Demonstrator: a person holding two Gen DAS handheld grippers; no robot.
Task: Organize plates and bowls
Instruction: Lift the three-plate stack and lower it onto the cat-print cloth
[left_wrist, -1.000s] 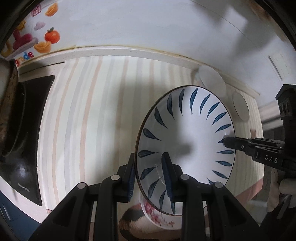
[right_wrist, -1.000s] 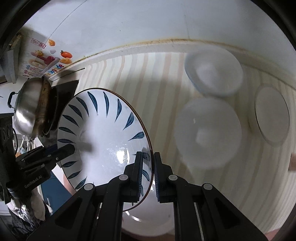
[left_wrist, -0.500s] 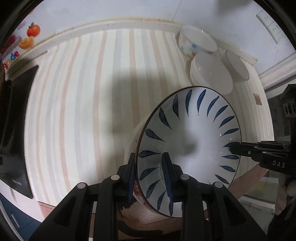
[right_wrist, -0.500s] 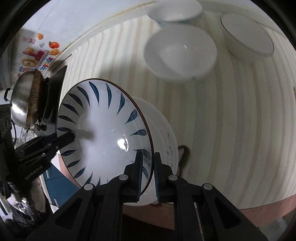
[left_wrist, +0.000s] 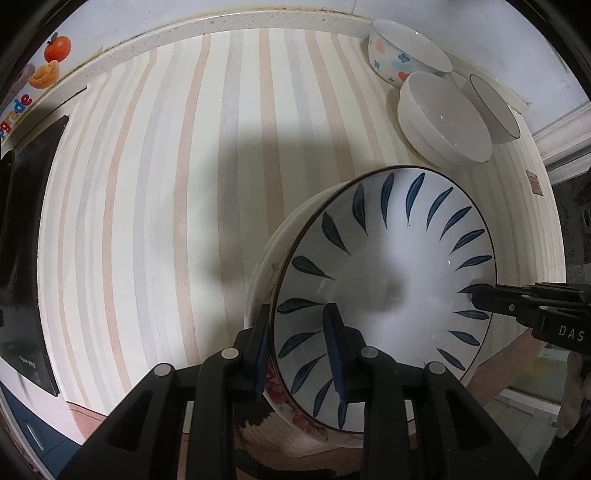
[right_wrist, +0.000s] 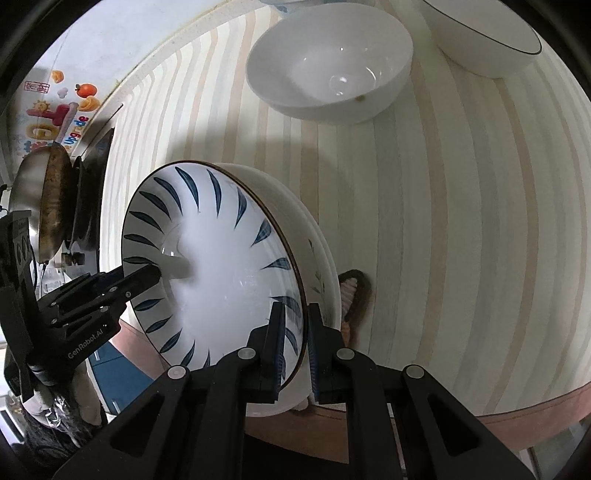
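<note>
The blue-leaf plate (left_wrist: 388, 280) looks like glazed ceramic, smooth and glossy with small bright glints, and the flowered plate (left_wrist: 295, 417) beneath it has the same shiny glaze, as do the plain white bowl (right_wrist: 332, 62) and the dark-rimmed bowl (right_wrist: 484, 40). Both the left gripper (left_wrist: 297, 354) and the right gripper (right_wrist: 293, 343) are matt black plastic with silvery metal pins, their jaws lined with ribbed blue pads. The bench (left_wrist: 166, 184) wears a smooth, low-sheen striped covering, and the pan (right_wrist: 40, 199) is shiny metal with a rough brown crust inside
</note>
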